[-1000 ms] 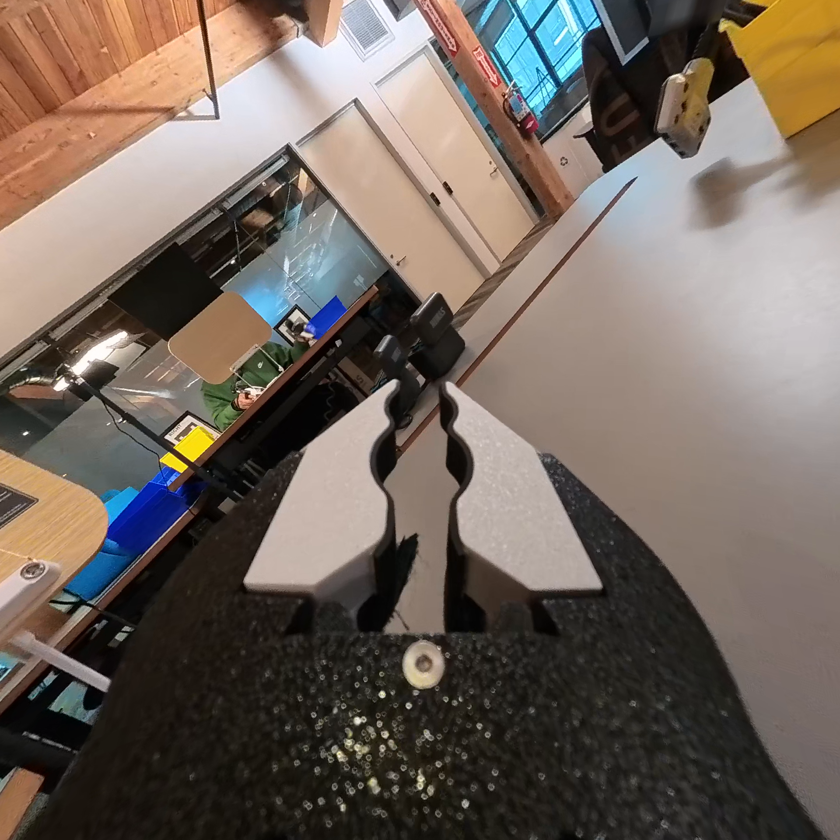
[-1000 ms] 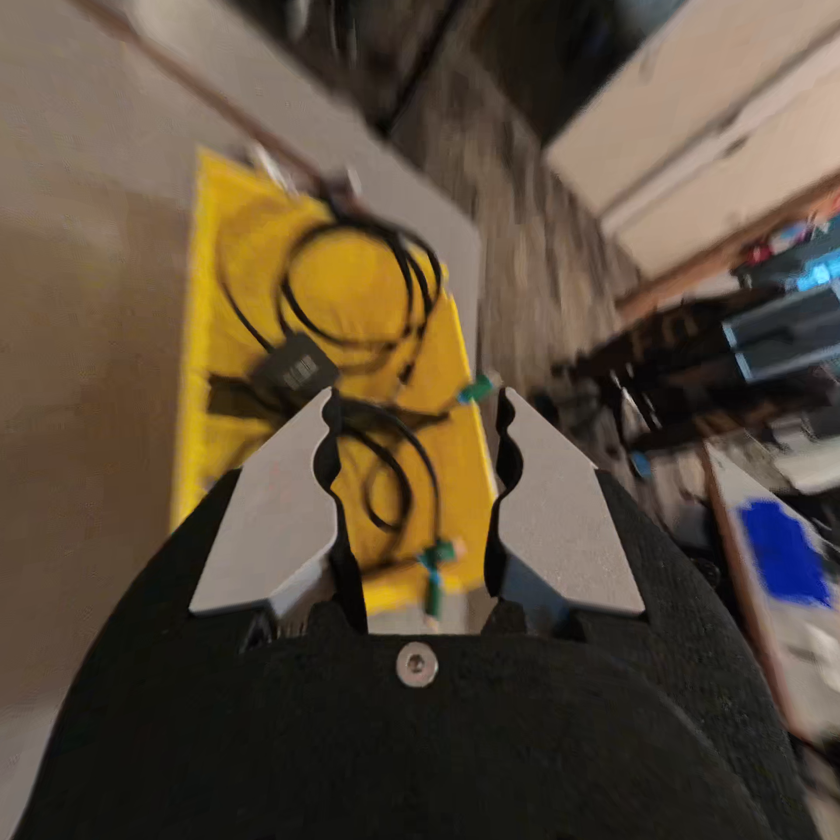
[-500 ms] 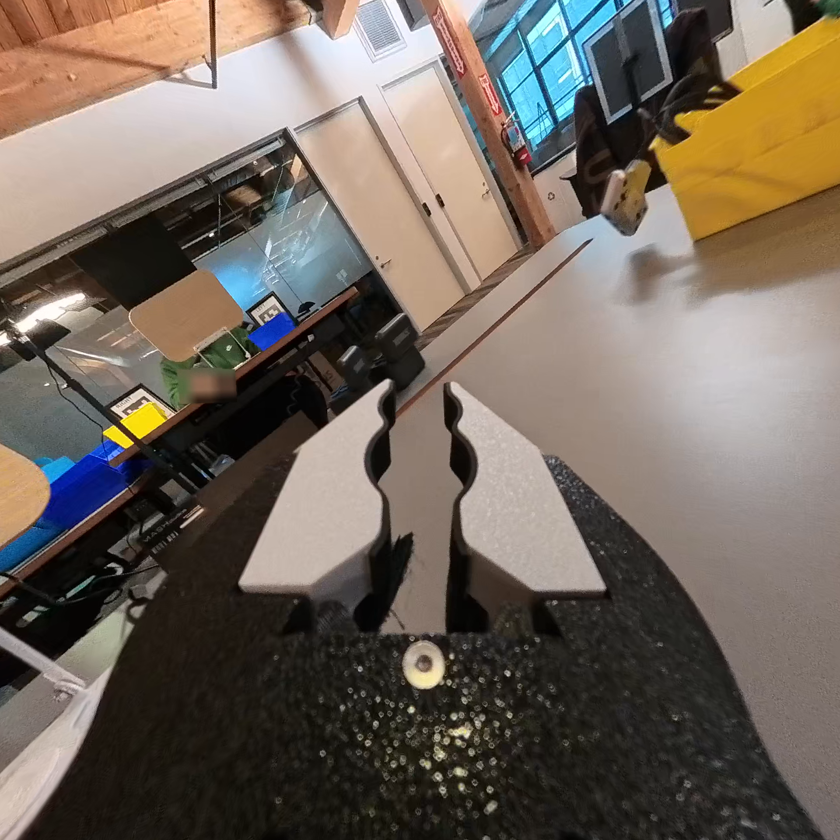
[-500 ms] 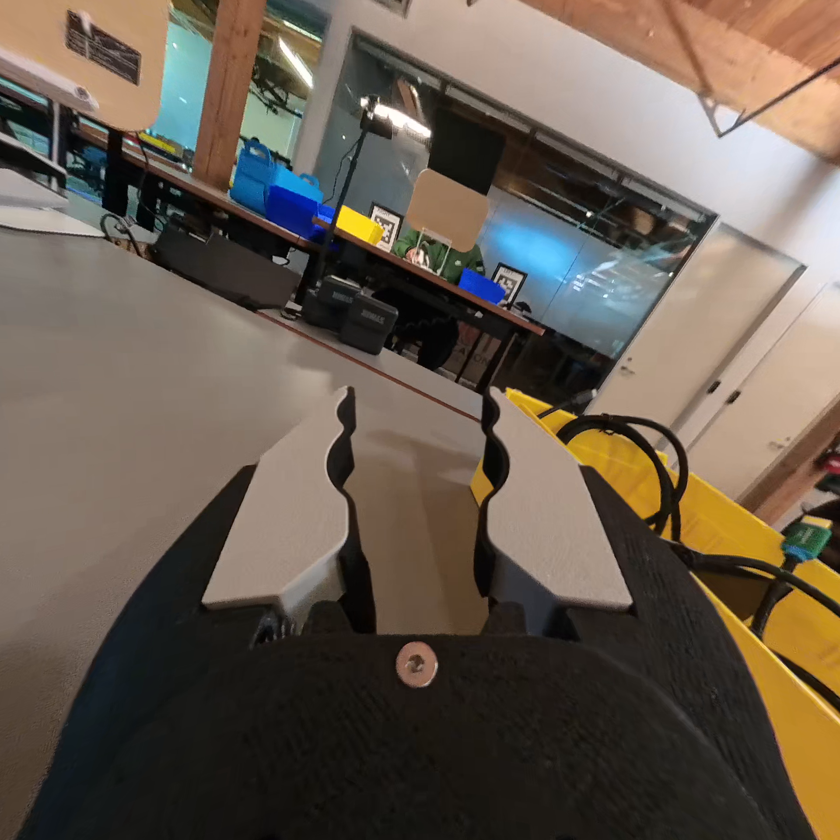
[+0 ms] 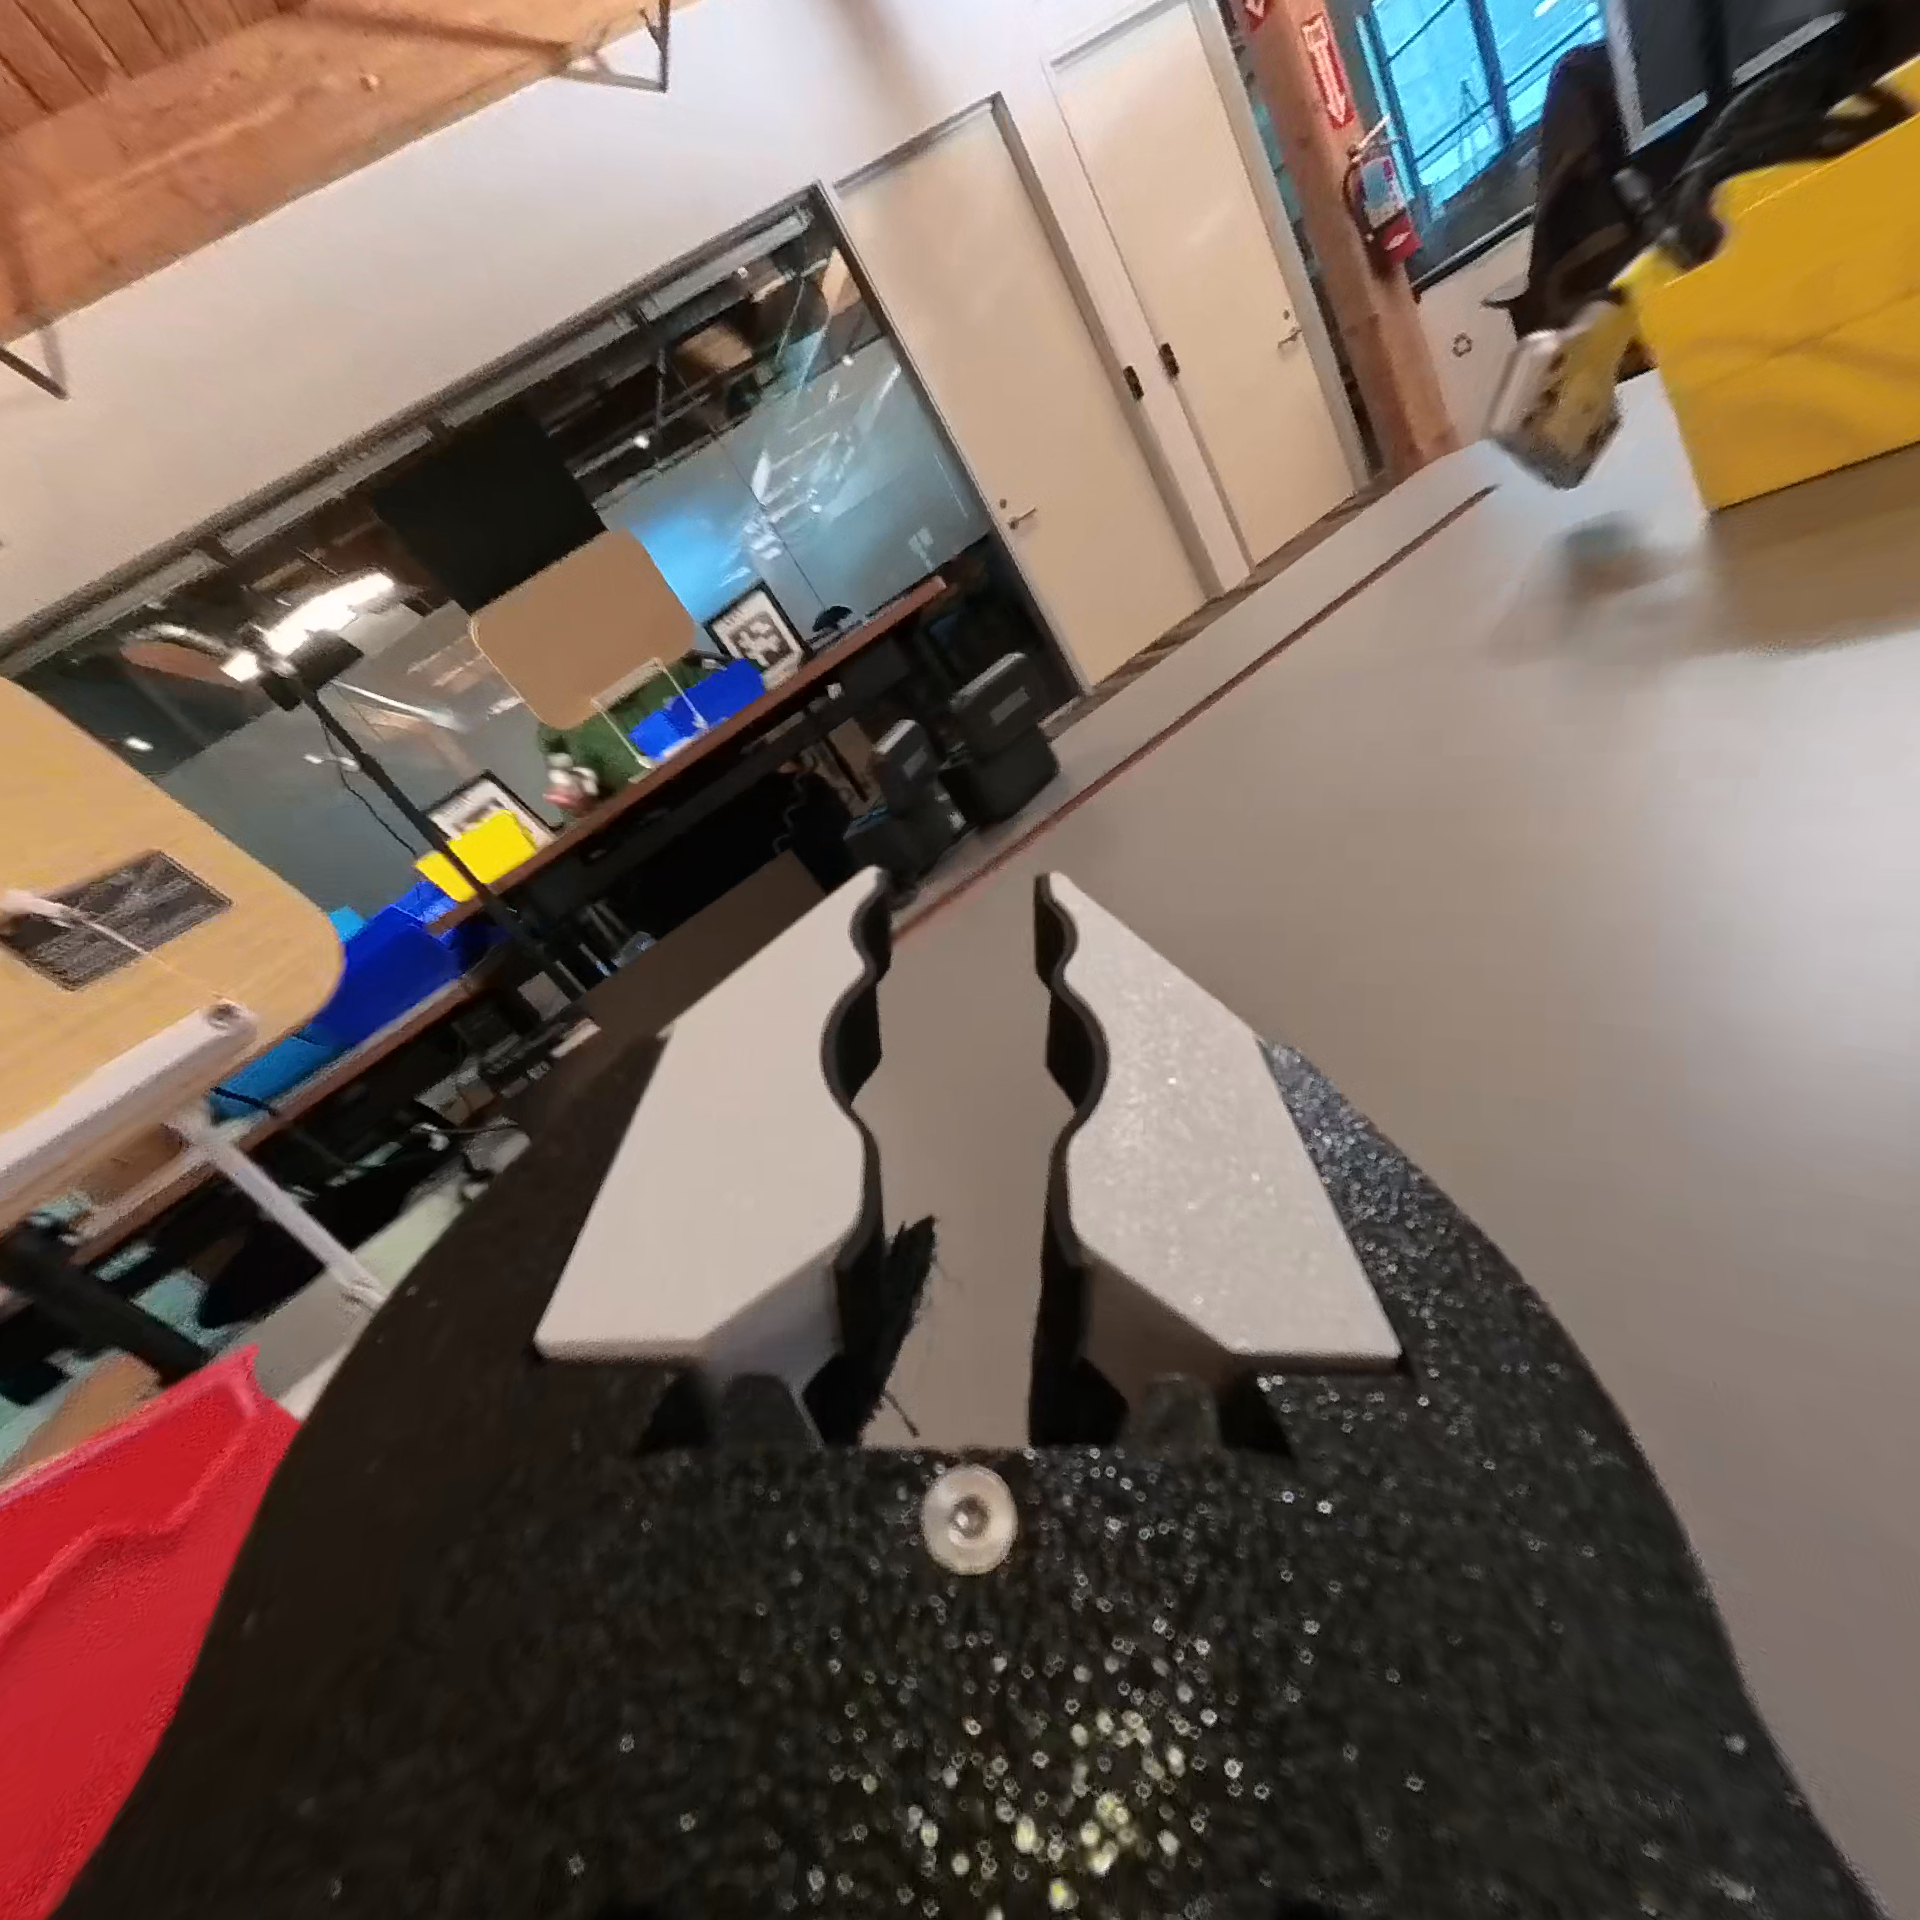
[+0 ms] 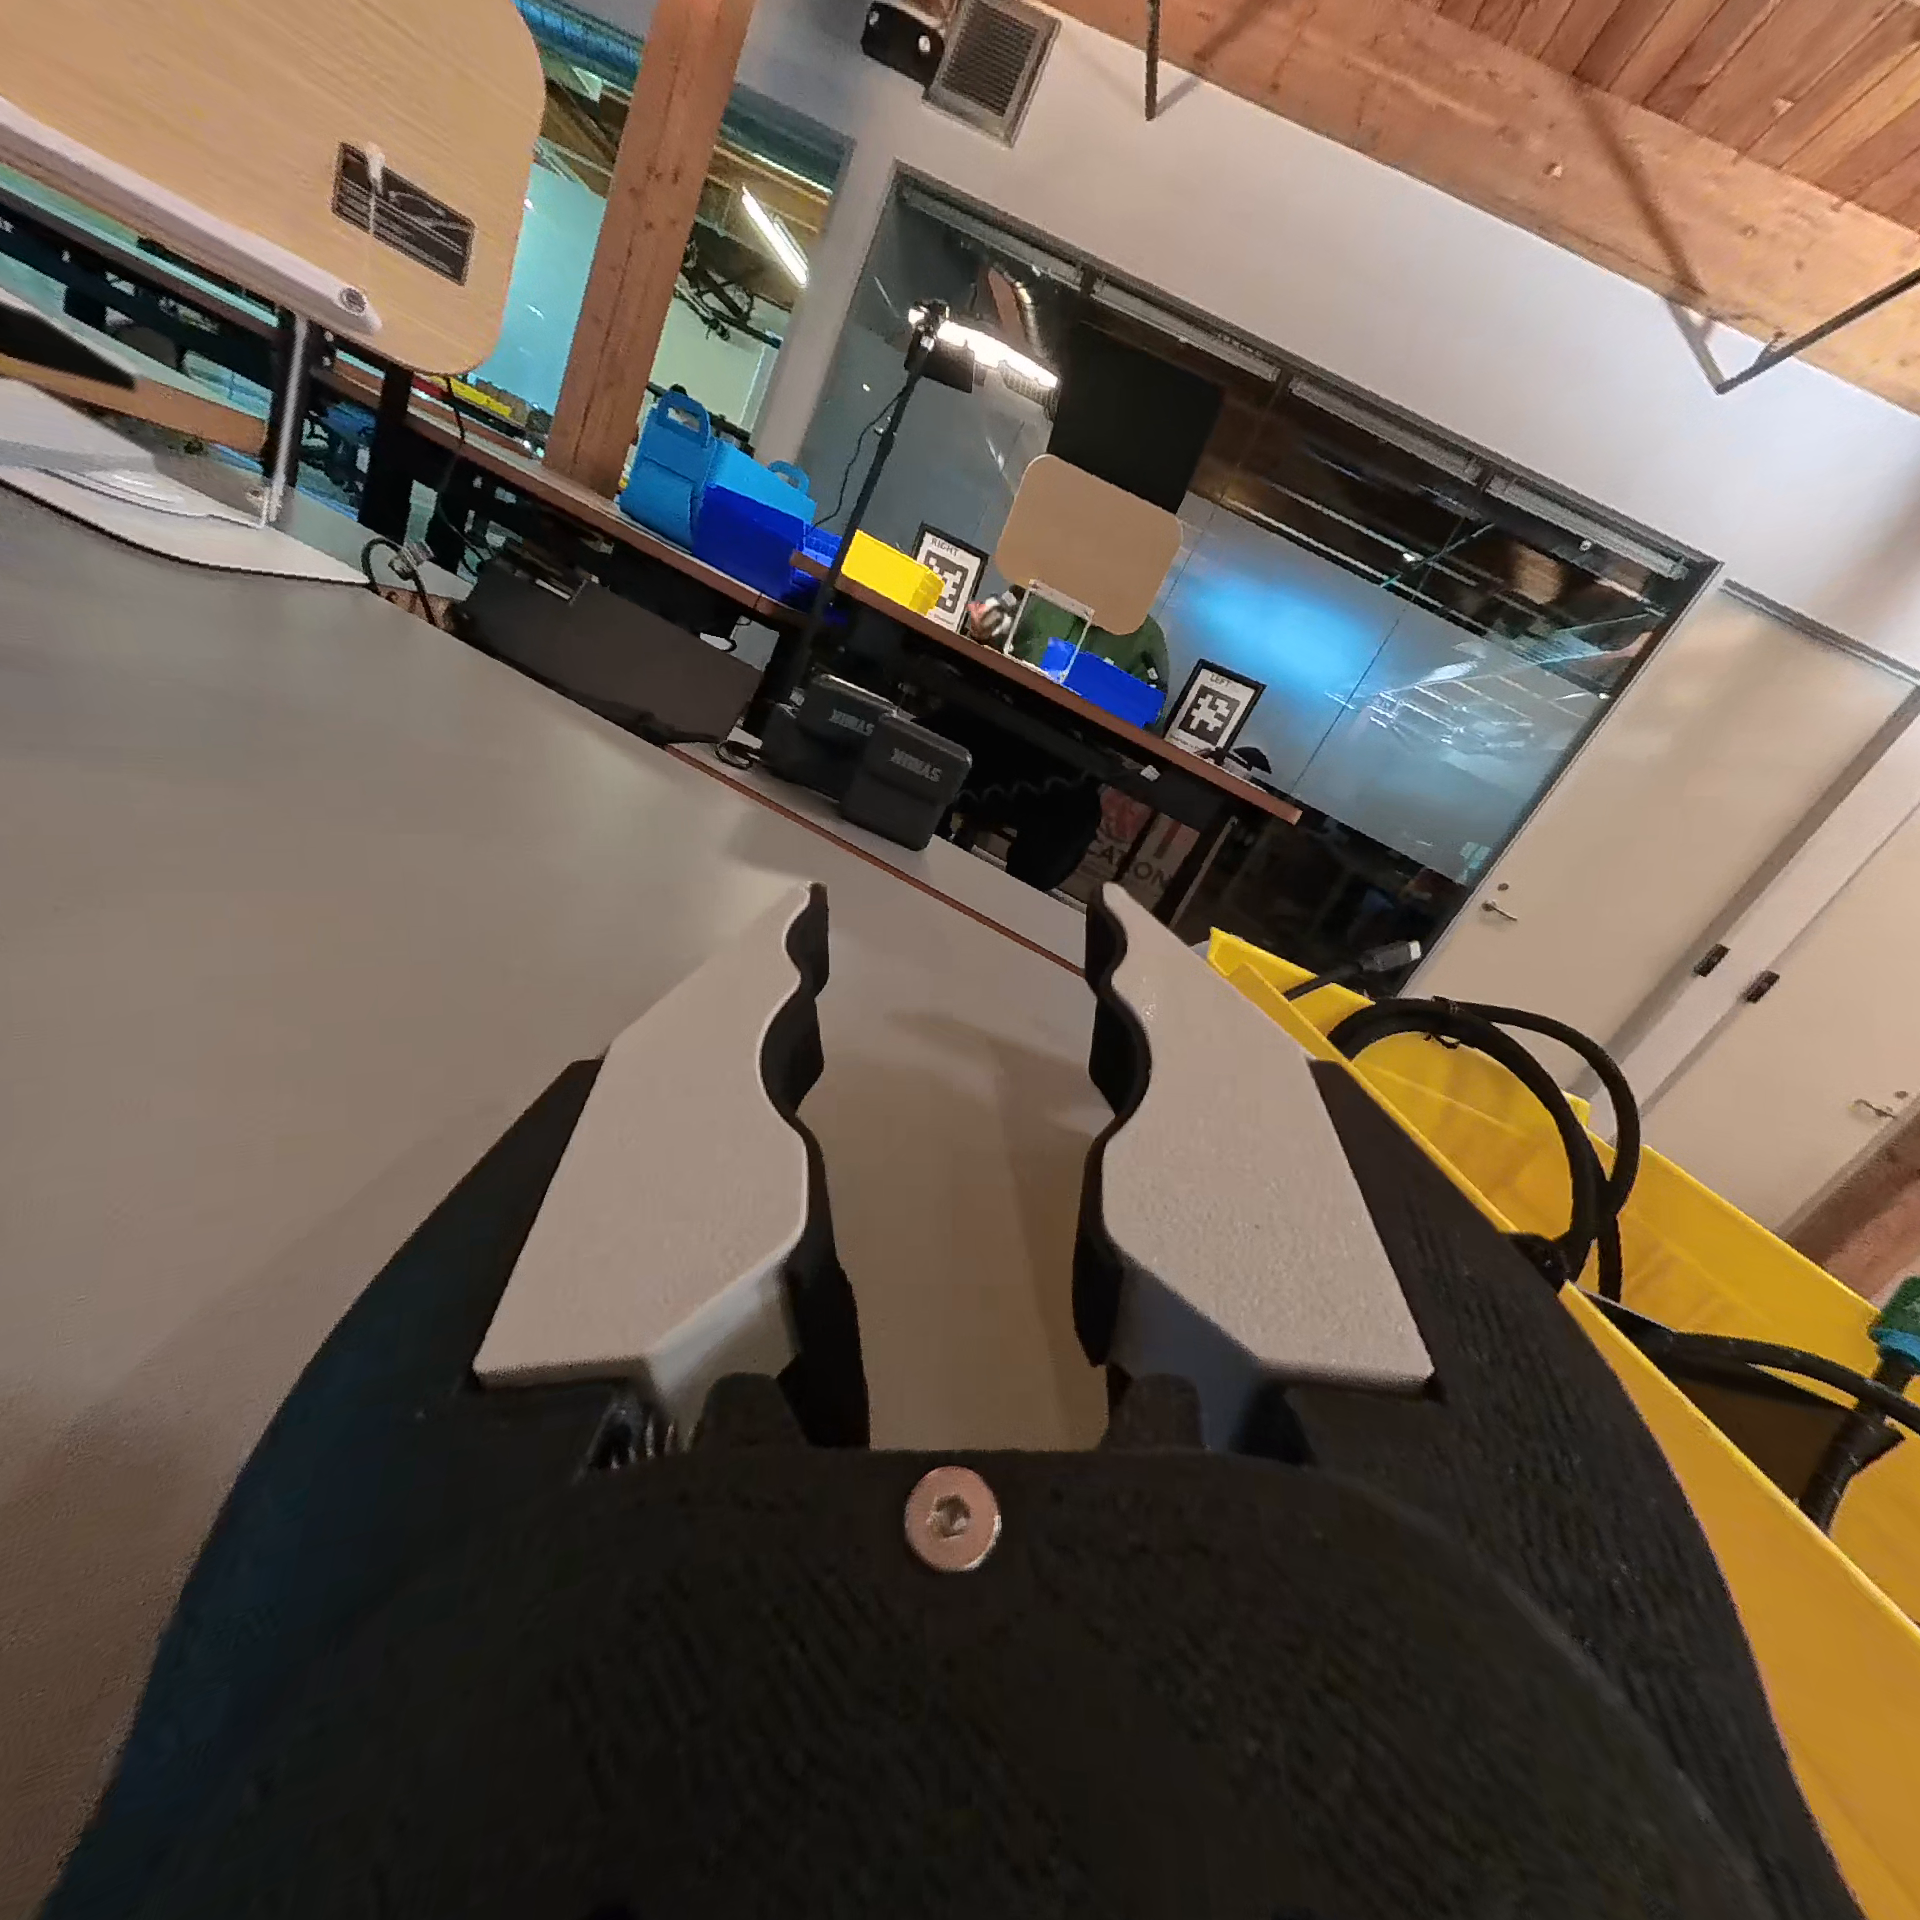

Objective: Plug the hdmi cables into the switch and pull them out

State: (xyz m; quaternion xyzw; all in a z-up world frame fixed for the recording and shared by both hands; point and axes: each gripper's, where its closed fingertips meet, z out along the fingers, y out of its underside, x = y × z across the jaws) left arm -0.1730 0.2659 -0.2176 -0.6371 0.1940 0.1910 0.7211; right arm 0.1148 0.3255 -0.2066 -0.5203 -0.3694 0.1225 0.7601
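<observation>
A yellow bin [image 6: 1714, 1475] stands on the grey table [image 6: 312, 935] just right of my right gripper [image 6: 961, 899]. It holds coiled black HDMI cables [image 6: 1590, 1122] and a green-ended plug [image 6: 1901, 1340]. I cannot make out the switch. My right gripper is open and empty, low over the table beside the bin. My left gripper [image 5: 961, 894] is open by a narrower gap and empty, low over the table [image 5: 1558, 935]. In the left wrist view the bin [image 5: 1818, 343] is far off at the upper right, with the right gripper [image 5: 1553, 416] blurred beside it.
A red plastic piece [image 5: 104, 1579] lies at the lower left of the left wrist view. The table's far edge [image 6: 883, 862] runs ahead of both grippers. Beyond it are black cases [image 6: 873, 764], other desks with blue and yellow bins, and a seated person. One gripper's finger ends stand about 30 centimeters off the other's.
My right gripper swung up from looking down into the yellow bin to level beside it. My left view tilted and shifted, and its jaws stand slightly wider apart.
</observation>
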